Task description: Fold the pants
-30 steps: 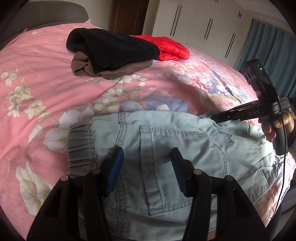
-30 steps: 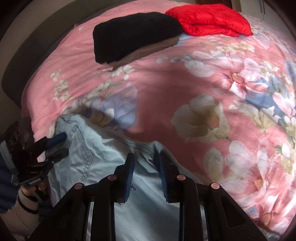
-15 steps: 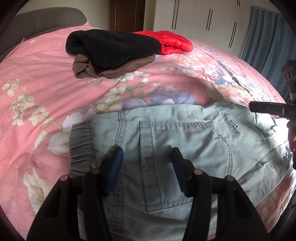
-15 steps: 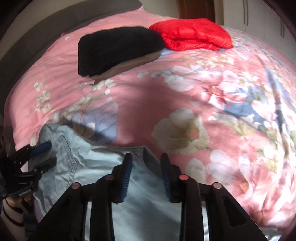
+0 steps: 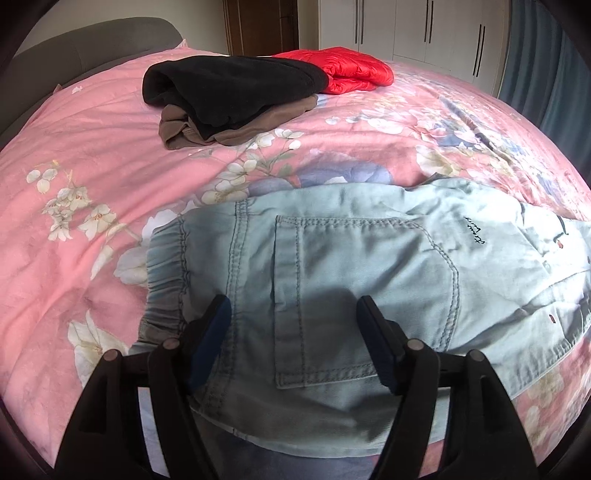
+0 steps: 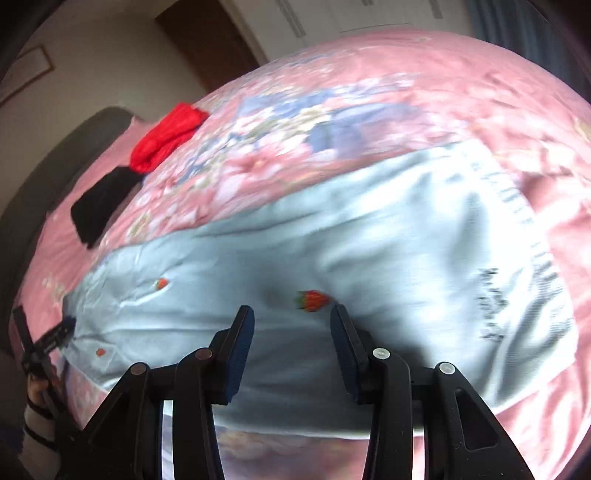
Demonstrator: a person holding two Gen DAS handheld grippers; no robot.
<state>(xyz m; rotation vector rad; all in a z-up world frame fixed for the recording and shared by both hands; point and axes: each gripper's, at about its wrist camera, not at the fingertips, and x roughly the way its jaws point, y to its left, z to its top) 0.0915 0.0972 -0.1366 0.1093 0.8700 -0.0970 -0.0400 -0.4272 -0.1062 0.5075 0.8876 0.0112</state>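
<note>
Light blue denim pants [image 5: 362,266] lie flat on the pink floral bed, elastic waistband at the left, back pocket facing up. My left gripper [image 5: 293,314] is open and empty, hovering over the waist and pocket area. In the blurred right wrist view the pants [image 6: 332,236] spread across the bed with small strawberry marks on them. My right gripper [image 6: 291,321] is open and empty just above the cloth. The left gripper [image 6: 48,339] shows at the far left edge of that view.
A stack of folded black and brown clothes [image 5: 229,96] and a red puffy jacket [image 5: 347,70] lie at the far side of the bed. A grey headboard [image 5: 74,62] is at the left. Wardrobes [image 5: 424,29] stand behind.
The right gripper has opened wider and swung away to the leg end of the pants, leaving the left wrist view. The left gripper stays open over the waist.
</note>
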